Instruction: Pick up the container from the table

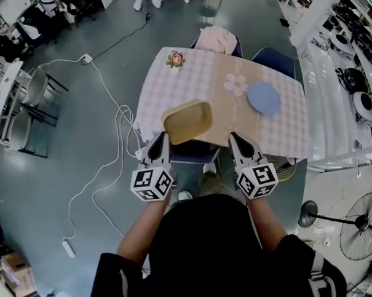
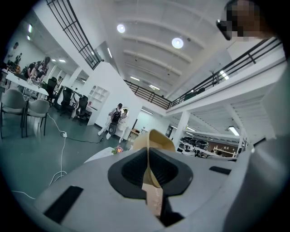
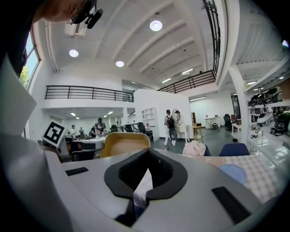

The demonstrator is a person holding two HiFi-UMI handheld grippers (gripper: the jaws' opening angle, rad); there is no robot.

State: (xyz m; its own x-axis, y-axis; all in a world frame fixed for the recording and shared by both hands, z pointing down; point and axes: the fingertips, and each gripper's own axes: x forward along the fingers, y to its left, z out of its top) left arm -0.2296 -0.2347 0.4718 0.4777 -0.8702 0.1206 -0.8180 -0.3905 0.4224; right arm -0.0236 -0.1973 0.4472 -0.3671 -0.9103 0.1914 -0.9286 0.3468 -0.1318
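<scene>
The tan, shallow, round-cornered container (image 1: 188,121) sits open side up, its thin rim clamped between the fingers of the left gripper (image 1: 163,137).

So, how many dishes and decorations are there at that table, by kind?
Tan container: 1
Blue plate: 1
Flower ornament: 1
Total: 3

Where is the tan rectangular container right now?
Head view: the container is at the near edge of the checked table, rim pinched by the left gripper, the round blue plate to its right.
</scene>
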